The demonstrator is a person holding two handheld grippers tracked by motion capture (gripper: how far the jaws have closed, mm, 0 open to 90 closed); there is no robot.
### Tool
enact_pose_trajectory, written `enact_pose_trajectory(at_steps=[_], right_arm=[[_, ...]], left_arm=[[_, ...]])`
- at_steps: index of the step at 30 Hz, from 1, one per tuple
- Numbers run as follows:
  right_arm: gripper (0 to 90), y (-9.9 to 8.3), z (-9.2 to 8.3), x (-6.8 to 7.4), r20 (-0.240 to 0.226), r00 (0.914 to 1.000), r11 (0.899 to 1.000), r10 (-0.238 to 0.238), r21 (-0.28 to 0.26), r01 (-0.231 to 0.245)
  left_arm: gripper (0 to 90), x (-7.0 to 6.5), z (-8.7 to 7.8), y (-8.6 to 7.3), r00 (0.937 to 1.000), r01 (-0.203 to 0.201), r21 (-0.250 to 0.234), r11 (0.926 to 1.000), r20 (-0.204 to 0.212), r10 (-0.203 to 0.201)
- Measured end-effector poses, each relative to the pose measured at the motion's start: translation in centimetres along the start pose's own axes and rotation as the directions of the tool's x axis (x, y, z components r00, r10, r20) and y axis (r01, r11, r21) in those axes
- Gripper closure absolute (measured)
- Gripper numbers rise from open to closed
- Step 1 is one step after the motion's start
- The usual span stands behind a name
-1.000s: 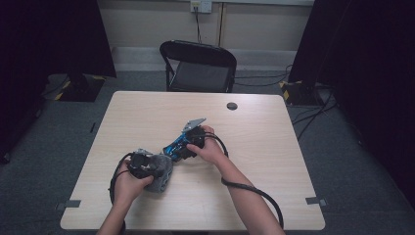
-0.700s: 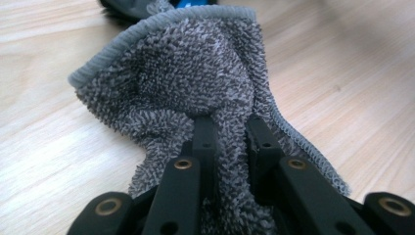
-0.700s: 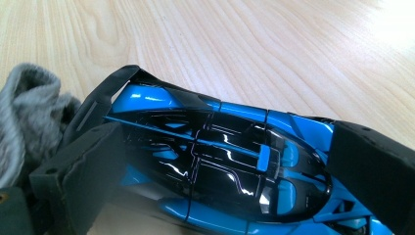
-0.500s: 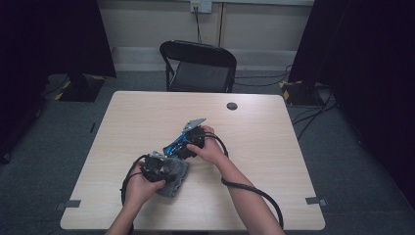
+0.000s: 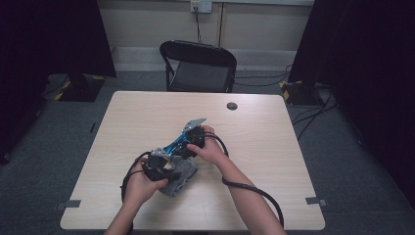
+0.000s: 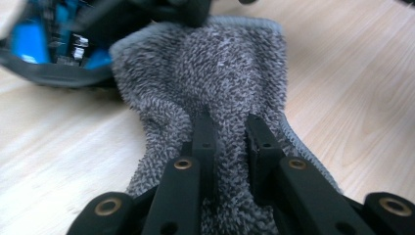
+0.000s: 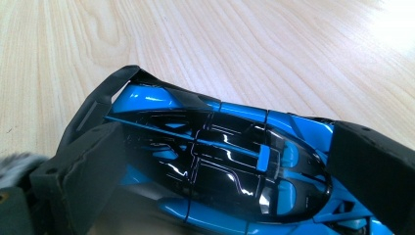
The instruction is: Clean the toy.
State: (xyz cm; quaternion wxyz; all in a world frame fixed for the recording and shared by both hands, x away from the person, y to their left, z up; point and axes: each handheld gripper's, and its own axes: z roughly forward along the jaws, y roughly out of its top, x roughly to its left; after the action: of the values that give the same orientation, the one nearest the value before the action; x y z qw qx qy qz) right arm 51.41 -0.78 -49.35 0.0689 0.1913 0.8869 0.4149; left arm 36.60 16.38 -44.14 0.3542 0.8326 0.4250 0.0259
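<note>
A blue and black toy car [image 5: 173,145] sits at the middle of the table, and my right gripper [image 5: 184,147] is shut on it. In the right gripper view the two pads press on the sides of the toy car [image 7: 195,147], right gripper [image 7: 227,166]. A grey terry cloth [image 5: 179,177] lies bunched just in front of the car. My left gripper [image 5: 164,165] is shut on it. The left gripper view shows the left gripper [image 6: 230,128] pinching a fold of the cloth [image 6: 220,68], whose far edge touches the car [image 6: 34,44].
The light wooden table [image 5: 293,171] bears a small black round disc [image 5: 232,105] near its far edge. A black folding chair [image 5: 200,68] stands behind the table. Black cables [image 5: 254,191] trail from both grippers across the near side.
My left hand has carried the cloth to the right and slightly up, bringing it against the car. The right hand and the car have stayed in place.
</note>
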Motion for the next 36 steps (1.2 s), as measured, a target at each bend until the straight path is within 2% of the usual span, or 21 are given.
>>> enact_pose_trajectory(at_steps=[7, 11, 16, 17, 22, 25, 30, 32, 36], right_arm=[[0.8, -0.1, 0.0, 0.0, 0.001, 1.0, 1.0, 0.005, -0.009, -0.005], [0.7, -0.1, 0.0, 0.0, 0.001, 1.0, 1.0, 0.003, -0.005, -0.003], [0.8, -0.1, 0.0, 0.0, 0.001, 1.0, 1.0, 0.002, -0.013, -0.002], [0.7, -0.1, 0.0, 0.0, 0.001, 1.0, 1.0, 0.002, -0.013, -0.002], [0.7, -0.1, 0.0, 0.0, 0.001, 1.0, 1.0, 0.002, -0.014, -0.002], [0.7, -0.1, 0.0, 0.0, -0.001, 1.0, 1.0, 0.002, -0.009, -0.002], [0.8, -0.1, 0.0, 0.0, -0.002, 1.0, 1.0, 0.0, -0.007, 0.0], [0.7, -0.1, 0.0, 0.0, -0.003, 1.0, 1.0, -0.001, -0.009, 0.001], [0.8, -0.1, 0.0, 0.0, -0.002, 1.0, 1.0, -0.001, -0.007, 0.001]], left_arm=[[77.5, 1.8, -3.2, 0.2, 0.9985, 0.032, -0.072, 0.9969, -0.041, -0.035], [77.6, 3.0, -4.9, 0.4, 0.9969, 0.066, -0.111, 0.9917, -0.036, -0.07], [77.6, 4.3, -6.0, 1.0, 0.9938, 0.087, -0.146, 0.9854, -0.056, -0.096], [77.6, 4.7, -6.1, 1.2, 0.9925, 0.089, -0.154, 0.984, -0.07, -0.1], [77.6, 6.6, -5.6, 2.0, 0.9865, 0.109, -0.177, 0.9781, -0.101, -0.129], [77.6, 7.9, -4.8, 2.8, 0.9833, 0.108, -0.18, 0.9778, -0.126, -0.131], [77.6, 9.6, -3.2, 4.2, 0.9809, 0.115, -0.189, 0.9751, -0.133, -0.142], [77.5, 10.2, -2.7, 4.7, 0.9805, 0.106, -0.186, 0.9768, -0.144, -0.134], [77.5, 11.2, -1.3, 5.6, 0.9748, 0.112, -0.187, 0.9761, -0.17, -0.144]])
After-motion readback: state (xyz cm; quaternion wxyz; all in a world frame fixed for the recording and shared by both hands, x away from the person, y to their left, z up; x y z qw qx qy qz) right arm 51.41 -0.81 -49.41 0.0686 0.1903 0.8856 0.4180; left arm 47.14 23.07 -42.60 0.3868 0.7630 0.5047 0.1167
